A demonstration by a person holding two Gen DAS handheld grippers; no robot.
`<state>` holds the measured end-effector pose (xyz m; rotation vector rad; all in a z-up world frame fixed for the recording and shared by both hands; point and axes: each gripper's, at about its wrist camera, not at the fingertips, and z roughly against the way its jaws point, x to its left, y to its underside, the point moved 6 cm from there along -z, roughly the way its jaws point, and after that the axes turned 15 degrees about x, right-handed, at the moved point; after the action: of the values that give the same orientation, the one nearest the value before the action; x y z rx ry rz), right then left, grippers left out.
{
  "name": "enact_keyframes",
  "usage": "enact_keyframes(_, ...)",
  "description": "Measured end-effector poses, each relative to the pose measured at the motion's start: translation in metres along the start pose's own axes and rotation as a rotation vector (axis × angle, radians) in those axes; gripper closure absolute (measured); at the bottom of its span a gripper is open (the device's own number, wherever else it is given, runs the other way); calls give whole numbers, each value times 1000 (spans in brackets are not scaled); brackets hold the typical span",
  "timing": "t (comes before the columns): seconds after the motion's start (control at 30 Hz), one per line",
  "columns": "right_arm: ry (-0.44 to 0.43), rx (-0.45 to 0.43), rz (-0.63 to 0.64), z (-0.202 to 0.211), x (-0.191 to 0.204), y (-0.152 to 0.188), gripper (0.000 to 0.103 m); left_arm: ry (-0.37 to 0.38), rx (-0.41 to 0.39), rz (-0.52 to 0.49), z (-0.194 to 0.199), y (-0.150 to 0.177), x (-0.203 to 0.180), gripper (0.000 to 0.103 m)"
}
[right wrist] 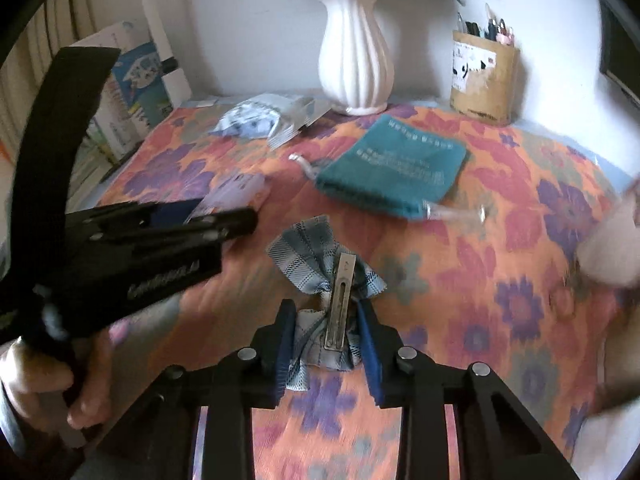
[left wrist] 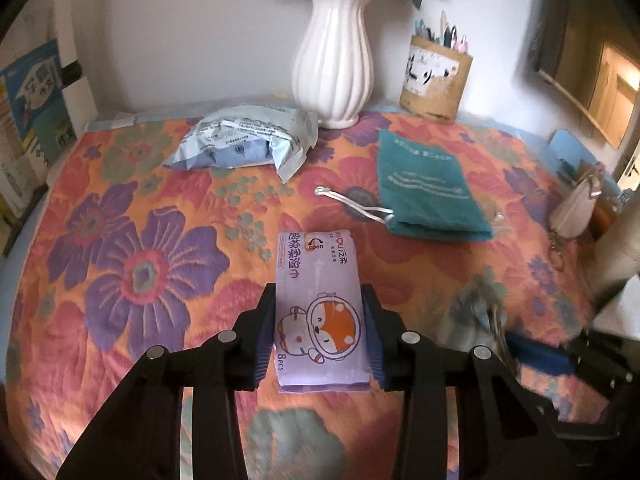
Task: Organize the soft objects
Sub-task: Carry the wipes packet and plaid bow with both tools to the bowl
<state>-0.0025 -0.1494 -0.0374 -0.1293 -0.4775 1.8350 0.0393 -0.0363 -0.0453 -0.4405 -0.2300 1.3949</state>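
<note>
- The left gripper (left wrist: 319,332) is clamped on a flat lilac pack of wet wipes with a cartoon fox in a helmet (left wrist: 318,304); its blue pads press both long sides of the pack.
- The pack is low over the flower-patterned quilted cloth that covers the surface (left wrist: 120,248); I cannot tell if it touches the cloth or is lifted a little.
- The right gripper (right wrist: 326,344) is closed on a grey-blue checked fabric bow with a flat metal hair clip (right wrist: 326,300), near the front middle of the surface.
- So, in my judgement, the step in hand is the picking up: each gripper has one soft object, and no one is put away yet.
- A teal drawstring cloth pouch with white cord (left wrist: 424,184) lies further back, well apart from both grippers, and seems the likely place for the small things.
- A crumpled pale-blue plastic packet (left wrist: 244,140) lies beside the ribbed white ceramic vase (left wrist: 334,60), still to be sorted.
- The next move probably calls for a carry toward the pouch, and its mouth lies flat, so one gripper must first open it.
- The pack is soft, so a strong squeeze can bend it.
</note>
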Motion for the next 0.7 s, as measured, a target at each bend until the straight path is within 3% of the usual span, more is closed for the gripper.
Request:
enact_keyframes(0.4,-74,-3,-116,39,-30,68,73,112,-28,-45,29,34,-50,67)
enact_keyframes(0.5,-103,-74,-134,60,-40,77,73,144,-51,-82,39,40,-66,67)
enact_keyframes(0.57,-111,-125,-140,75,-46,80,79,163,-66,-115,47,43,-80,67)
enact_keyframes(0.7,-119,-168,-174,96,-59,83,79,193,-85,-165,61,47,-103,67)
